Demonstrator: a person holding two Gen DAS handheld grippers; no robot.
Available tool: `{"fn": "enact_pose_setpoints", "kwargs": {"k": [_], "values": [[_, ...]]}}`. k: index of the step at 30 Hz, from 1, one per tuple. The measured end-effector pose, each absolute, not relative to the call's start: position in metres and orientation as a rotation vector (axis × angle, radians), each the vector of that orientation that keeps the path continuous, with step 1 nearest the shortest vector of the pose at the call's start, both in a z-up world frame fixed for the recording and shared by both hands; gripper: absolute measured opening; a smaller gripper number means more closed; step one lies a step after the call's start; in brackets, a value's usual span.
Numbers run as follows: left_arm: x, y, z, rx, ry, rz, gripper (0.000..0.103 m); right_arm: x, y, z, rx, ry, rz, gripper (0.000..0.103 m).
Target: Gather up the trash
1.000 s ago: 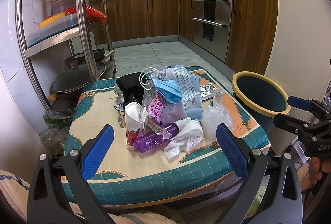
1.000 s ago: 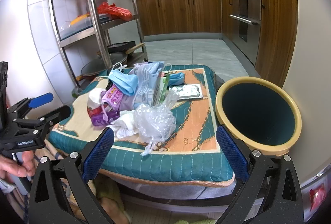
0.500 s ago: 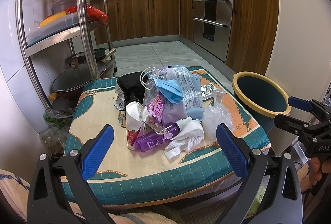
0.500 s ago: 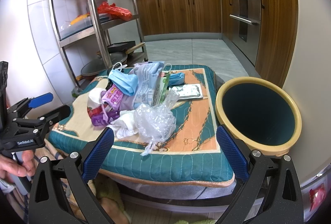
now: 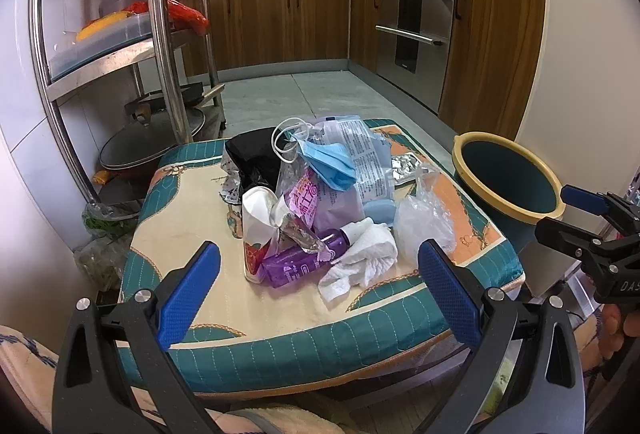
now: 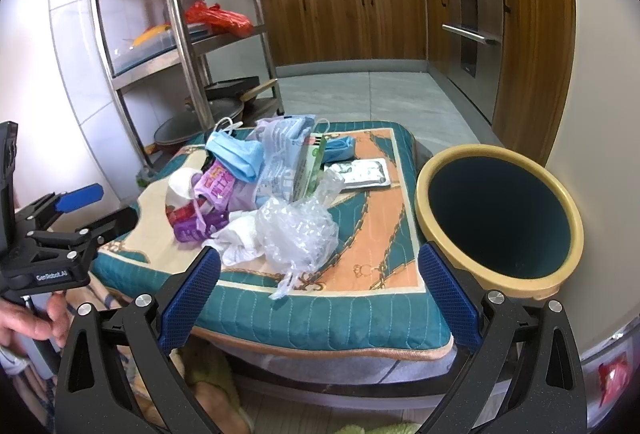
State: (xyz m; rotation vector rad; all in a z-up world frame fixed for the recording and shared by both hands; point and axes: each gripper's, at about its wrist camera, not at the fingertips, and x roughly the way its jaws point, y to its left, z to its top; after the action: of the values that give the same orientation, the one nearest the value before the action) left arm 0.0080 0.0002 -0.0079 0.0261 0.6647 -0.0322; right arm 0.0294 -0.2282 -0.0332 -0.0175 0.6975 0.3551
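In a kitchen, I hold my left gripper (image 5: 318, 286) and my right gripper (image 6: 318, 290) spread wide and empty, short of a quilted cushion (image 5: 280, 338) heaped with trash. The pile sits mid-cushion: a purple bottle (image 5: 298, 264) lying on its side, a crumpled white tissue (image 5: 362, 254) touching it, a clear plastic bag (image 6: 298, 234) at the near right edge, a blue face mask (image 5: 330, 163) on top, a crushed paper cup (image 5: 258, 218) at left. A black item (image 5: 254, 157) at the back is half buried and I cannot tell what it is; print on the wrappers is too small to read. A foil blister pack (image 6: 360, 171) lies apart, partly hidden behind the heap in the left view. The yellow-rimmed bin (image 6: 498, 218) stands just beside the cushion's right side, its bottom lost in shadow. Only my fingertips (image 6: 44, 318) show at the frame edge.
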Motion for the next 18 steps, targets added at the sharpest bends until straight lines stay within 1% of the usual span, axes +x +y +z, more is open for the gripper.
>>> {"fn": "enact_pose_setpoints", "kwargs": {"k": [9,11,18], "values": [[0.019,0.009,-0.010,-0.015,0.698,-0.009,0.097,0.034,-0.229,-0.039,-0.009,0.714,0.351,0.098],[0.026,0.015,-0.013,-0.042,0.721,-0.007,0.092,0.038,-0.228,-0.041,-0.001,0.722,0.350,0.098],[0.056,0.034,-0.030,-0.070,0.790,0.018,0.082,0.054,-0.227,-0.048,0.034,0.757,0.349,0.098]]}}
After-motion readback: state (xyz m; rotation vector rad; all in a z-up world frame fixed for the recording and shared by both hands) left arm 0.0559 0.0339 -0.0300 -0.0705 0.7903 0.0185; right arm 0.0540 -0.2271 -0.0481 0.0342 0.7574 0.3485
